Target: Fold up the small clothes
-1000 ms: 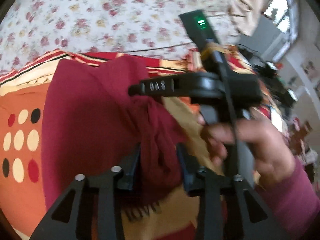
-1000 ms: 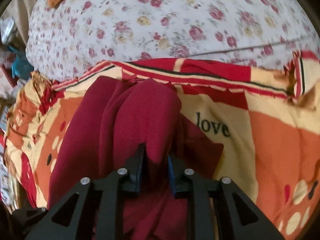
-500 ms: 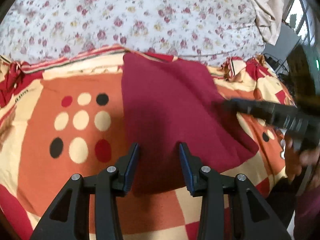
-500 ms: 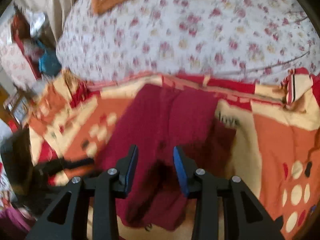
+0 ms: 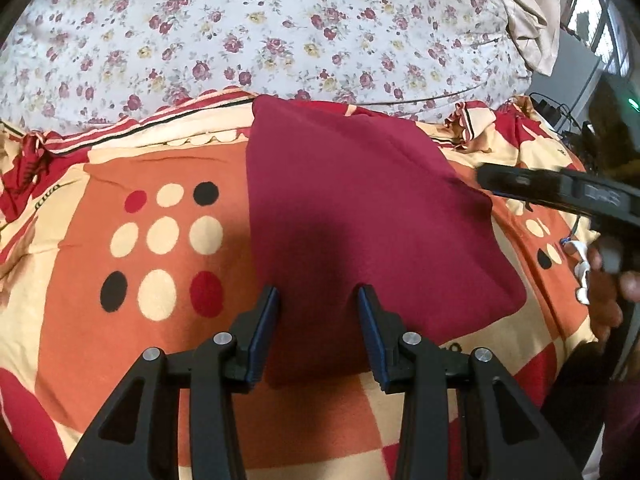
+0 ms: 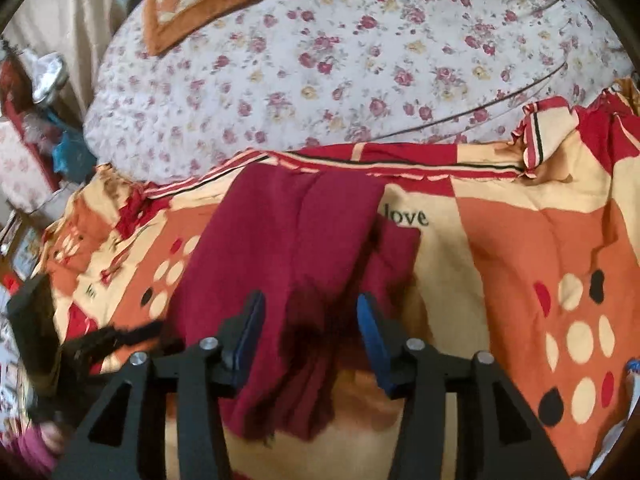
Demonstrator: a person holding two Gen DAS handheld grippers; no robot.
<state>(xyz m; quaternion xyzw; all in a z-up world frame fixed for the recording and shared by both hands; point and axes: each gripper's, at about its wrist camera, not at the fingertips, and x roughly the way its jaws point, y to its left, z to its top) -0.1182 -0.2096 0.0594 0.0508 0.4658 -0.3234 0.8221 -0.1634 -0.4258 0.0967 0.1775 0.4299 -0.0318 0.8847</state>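
We see the maroon garment lying mid-frame, under and between both grippers' parted, empty fingers; the right gripper is opening, the left gripper moderately spread.

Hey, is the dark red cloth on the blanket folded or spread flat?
Folded: the dark red cloth lies doubled, one layer overlapping a lower one.

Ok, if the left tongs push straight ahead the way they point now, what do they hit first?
Most likely the maroon garment lying flat on the patterned blanket: the left tongs stand open with that cloth straight ahead between the tips. Nothing else shows in the way, though depth is hard to judge.
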